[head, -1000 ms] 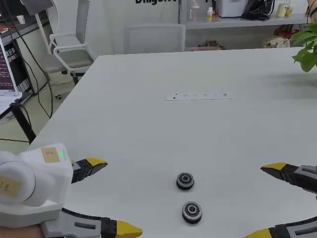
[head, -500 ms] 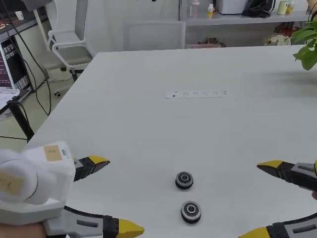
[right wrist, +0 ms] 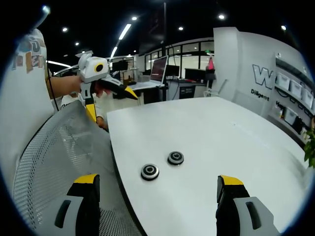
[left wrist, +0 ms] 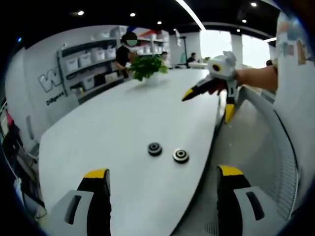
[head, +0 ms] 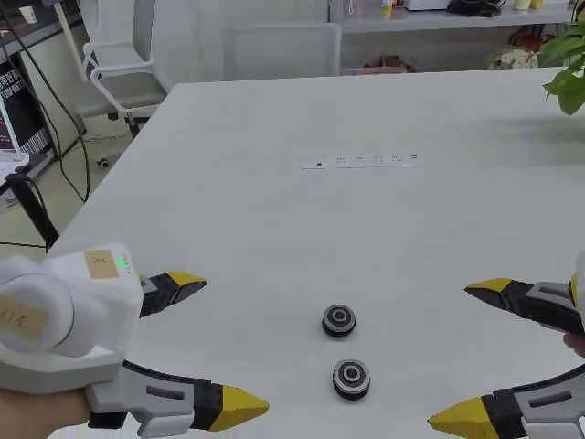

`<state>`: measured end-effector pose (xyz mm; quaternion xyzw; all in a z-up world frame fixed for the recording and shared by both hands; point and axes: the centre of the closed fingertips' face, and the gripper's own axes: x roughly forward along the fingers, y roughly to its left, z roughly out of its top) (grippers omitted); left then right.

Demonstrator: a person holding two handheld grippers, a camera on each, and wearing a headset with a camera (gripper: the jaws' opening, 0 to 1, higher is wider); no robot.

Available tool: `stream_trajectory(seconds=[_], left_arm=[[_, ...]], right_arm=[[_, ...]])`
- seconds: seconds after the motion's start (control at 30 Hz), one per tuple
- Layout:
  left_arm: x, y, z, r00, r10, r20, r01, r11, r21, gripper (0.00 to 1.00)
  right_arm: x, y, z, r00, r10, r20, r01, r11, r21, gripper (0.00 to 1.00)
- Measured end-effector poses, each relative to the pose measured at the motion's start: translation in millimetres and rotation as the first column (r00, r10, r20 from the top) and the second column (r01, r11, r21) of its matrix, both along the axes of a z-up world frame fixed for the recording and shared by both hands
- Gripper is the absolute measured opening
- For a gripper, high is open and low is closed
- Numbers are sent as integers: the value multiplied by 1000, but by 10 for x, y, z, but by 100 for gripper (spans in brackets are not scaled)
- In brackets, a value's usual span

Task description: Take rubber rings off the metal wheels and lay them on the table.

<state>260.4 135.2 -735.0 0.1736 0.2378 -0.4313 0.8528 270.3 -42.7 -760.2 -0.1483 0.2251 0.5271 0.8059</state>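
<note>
Left tongs (head: 226, 343), right tongs (head: 452, 355) gape; right gripper view catches monitor (right wrist: 159, 70).

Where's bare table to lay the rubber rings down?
The table is bare from the far wheel out to the socket strip, and rightward toward the plant. Crowded at the front edge: the near wheel and far wheel sit between the left gripper and right gripper.

Wheels (head: 339, 321) shiny metal; rubber rings (head: 351, 392) matt black; table (head: 274, 210) matt, perhaps laminate.
</note>
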Motion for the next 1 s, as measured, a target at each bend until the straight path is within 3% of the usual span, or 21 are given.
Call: stream_trajectory(seconds=[0.6,1.0], left_arm=[[79,-149,-54,999,-37,11,37,999,-9,86],[200,-274,-114,997,-82,12,82,996,-20,80]], right_arm=[[122,73,-57,999,30,16,-30,1000,-1,95],[212,213,-152,995,100,27,-99,995,-22,89]])
